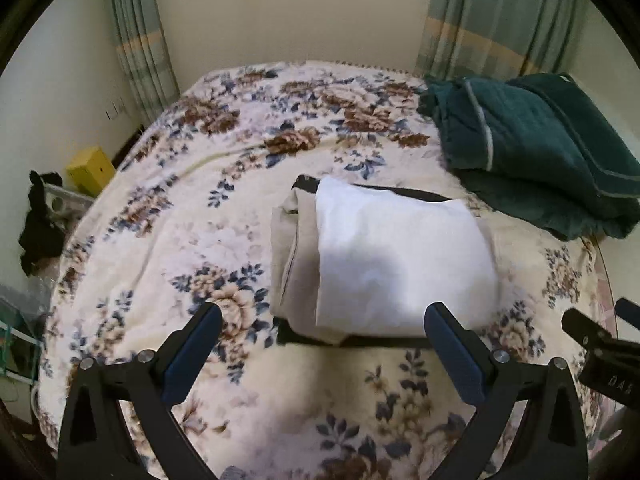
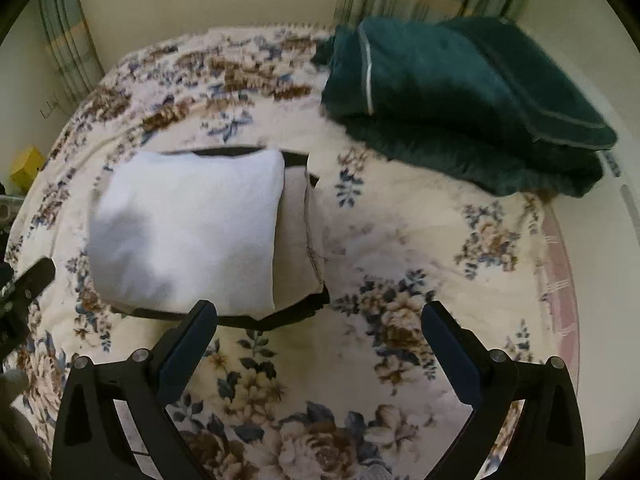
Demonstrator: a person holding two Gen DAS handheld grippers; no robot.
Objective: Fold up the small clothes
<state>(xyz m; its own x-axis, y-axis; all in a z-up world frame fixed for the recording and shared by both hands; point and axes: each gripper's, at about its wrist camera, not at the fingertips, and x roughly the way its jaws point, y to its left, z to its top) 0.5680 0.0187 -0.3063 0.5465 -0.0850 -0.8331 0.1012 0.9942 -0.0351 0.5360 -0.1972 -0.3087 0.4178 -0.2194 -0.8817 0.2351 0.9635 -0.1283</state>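
Jaws: left gripper (image 1: 324, 322) and right gripper (image 2: 320, 316) both gaping wide, gripping nothing | Item: white folded cloth (image 1: 400, 256) sitting atop beige garment (image 1: 294, 256), on bed (image 1: 180, 248) | Risk: careless nudging is threatening to topple the stack.

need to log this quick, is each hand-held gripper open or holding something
Left hand-held gripper: open, holding nothing.
Right hand-held gripper: open, holding nothing.

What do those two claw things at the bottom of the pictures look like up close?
Each tool, left and right, has a matte black frame with triangular cut-outs and silver round bolt heads. Two flat fingers fan apart, each lined with a dark blue pad. In the left view, the right tool's side shows pale lettering, too small to read fully. No cables or sleeves show.
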